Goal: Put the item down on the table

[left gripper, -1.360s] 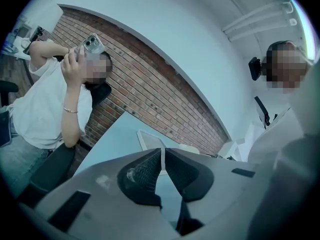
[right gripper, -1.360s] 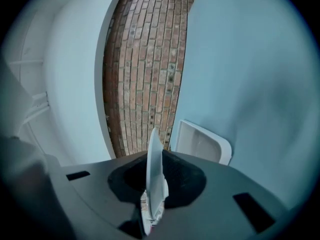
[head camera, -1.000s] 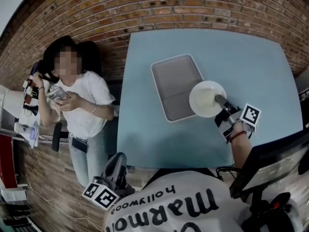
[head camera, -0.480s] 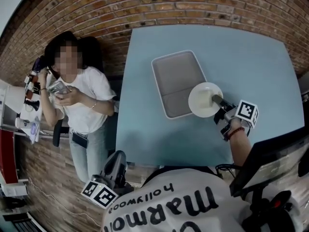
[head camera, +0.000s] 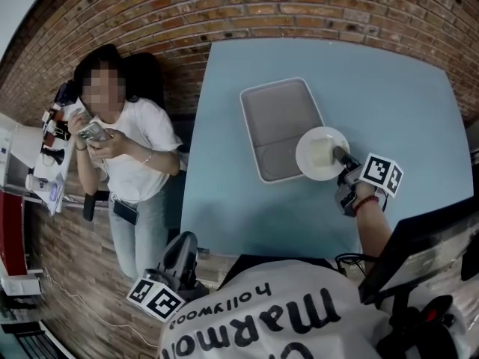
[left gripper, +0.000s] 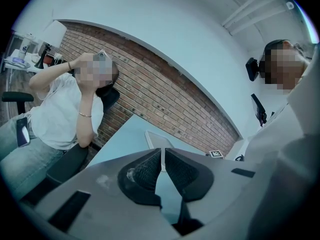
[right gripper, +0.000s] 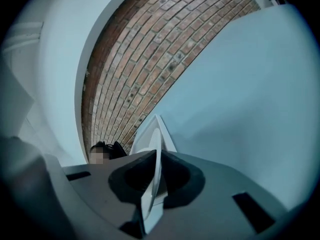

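Table: a light blue square table [head camera: 389, 88] fills most of the head view. It has bare top to the right of the tray and near the person.
Other person: someone in a white shirt [head camera: 131, 152] sits beside the table's left edge, well apart from the work.
Tray: a grey metal tray with four sides [head camera: 275, 122] lies flat on the table, with its long side running away from the person.
Plate: a round white plate [head camera: 320, 153] is the thing to put down. From above it covers the tray's near right corner and some table beside it. I cannot tell if it rests there or hangs just above.
Right gripper: the right gripper [head camera: 344, 160] has its jaws pinched on the plate's near right rim. The plate stretches away from the jaws, up and to the left, toward the tray. In its own view the plate shows thin, edge-on, between the jaws.
Left gripper: the left gripper [left gripper: 162, 156] is low by the person's body, off the table and far from the plate. Its jaws are nearly together and hold nothing.
Nearer hand: the right one. I think it only has to lower the plate onto bare table.
Count: one table, one tray, one plate, two grippers, one other person.
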Demonstrator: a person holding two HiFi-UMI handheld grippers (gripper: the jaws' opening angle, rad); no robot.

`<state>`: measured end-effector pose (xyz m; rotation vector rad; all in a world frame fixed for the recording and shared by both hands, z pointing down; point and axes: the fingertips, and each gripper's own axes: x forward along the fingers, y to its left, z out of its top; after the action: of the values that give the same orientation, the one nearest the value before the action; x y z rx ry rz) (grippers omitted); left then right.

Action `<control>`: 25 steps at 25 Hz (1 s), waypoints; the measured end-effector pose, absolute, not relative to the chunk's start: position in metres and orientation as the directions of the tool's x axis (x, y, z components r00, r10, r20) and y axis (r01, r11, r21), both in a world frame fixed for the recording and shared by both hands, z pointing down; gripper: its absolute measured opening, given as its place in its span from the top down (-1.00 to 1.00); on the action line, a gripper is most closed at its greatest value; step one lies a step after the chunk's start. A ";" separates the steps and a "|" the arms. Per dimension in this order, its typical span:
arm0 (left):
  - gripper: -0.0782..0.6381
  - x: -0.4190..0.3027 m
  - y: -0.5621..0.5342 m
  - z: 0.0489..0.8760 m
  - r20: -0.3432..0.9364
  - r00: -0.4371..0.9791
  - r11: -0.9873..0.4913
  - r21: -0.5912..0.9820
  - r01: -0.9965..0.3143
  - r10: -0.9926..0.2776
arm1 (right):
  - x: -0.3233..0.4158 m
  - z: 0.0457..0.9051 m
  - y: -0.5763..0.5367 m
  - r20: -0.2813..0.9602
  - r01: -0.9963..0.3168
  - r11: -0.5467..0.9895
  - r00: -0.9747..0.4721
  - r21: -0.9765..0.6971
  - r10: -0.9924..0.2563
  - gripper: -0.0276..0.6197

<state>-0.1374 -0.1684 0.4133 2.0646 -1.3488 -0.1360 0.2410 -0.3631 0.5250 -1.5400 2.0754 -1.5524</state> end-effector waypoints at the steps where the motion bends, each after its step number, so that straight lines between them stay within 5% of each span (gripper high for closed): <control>1: 0.70 -0.138 -0.168 0.413 0.258 0.460 -0.248 0.574 -0.780 -0.849 | 0.241 0.525 -0.364 0.444 -0.651 -0.044 -0.465 -0.758 -0.766 0.81; 14: 0.70 -0.138 -0.169 0.418 0.255 0.444 -0.236 0.572 -0.785 -0.859 | 0.244 0.527 -0.379 0.479 -0.805 0.061 -0.410 -0.590 -0.776 0.80; 25: 0.70 -0.145 -0.173 0.418 0.241 0.440 -0.229 0.590 -0.774 -0.865 | 0.243 0.534 -0.379 0.497 -0.794 0.042 -0.420 -0.606 -0.760 0.78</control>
<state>-0.1453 -0.1734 0.4176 2.0410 -1.3713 -0.1798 0.2428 -0.3793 0.5344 -1.7128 2.2957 -1.3843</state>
